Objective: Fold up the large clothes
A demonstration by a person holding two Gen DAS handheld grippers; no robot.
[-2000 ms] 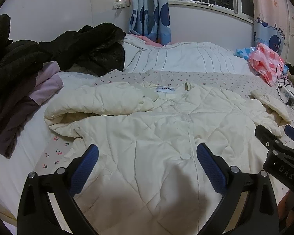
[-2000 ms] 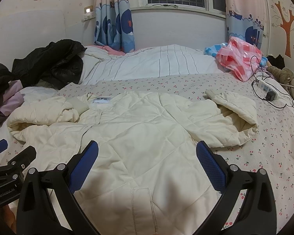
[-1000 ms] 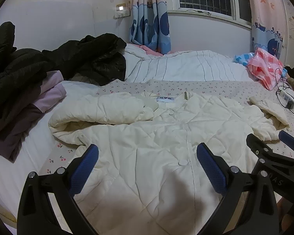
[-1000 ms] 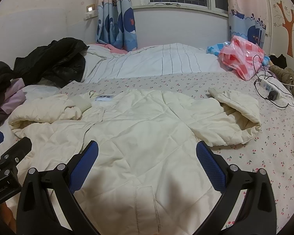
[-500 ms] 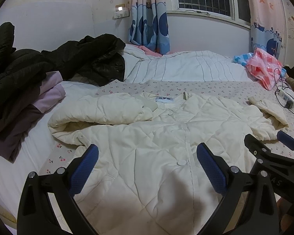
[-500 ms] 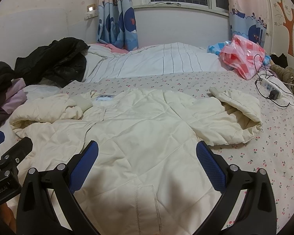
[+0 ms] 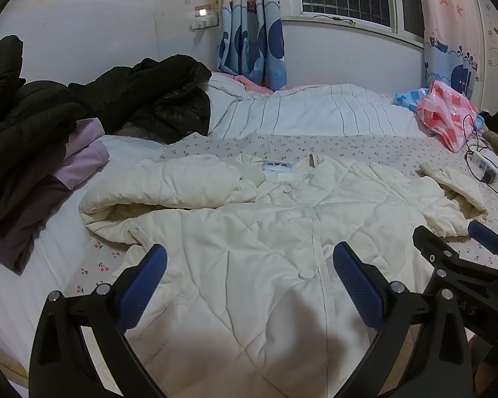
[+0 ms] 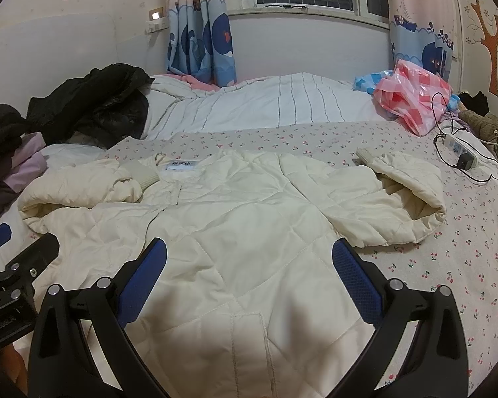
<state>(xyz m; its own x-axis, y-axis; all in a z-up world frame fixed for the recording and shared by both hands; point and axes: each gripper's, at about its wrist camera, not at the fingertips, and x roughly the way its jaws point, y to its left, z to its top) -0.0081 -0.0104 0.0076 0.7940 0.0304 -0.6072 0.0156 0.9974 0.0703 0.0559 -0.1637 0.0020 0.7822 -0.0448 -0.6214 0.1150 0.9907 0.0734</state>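
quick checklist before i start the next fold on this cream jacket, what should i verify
1. Both grippers empty and open: left gripper and right gripper have their fingers spread wide above the cream jacket, holding nothing. Ok.
2. Jacket lies flat, front up: ok.
3. Sleeves ready: left sleeve is folded in across the chest; right sleeve bends back on itself beside the body, not over it. Not ok.
4. Space to the right: power strip and its cable lie apart from the right sleeve. Ok.
5. Space to the left: dark clothes pile is apart from the jacket. Ok.
6. Bottom hem straight: cannot tell, out of view.
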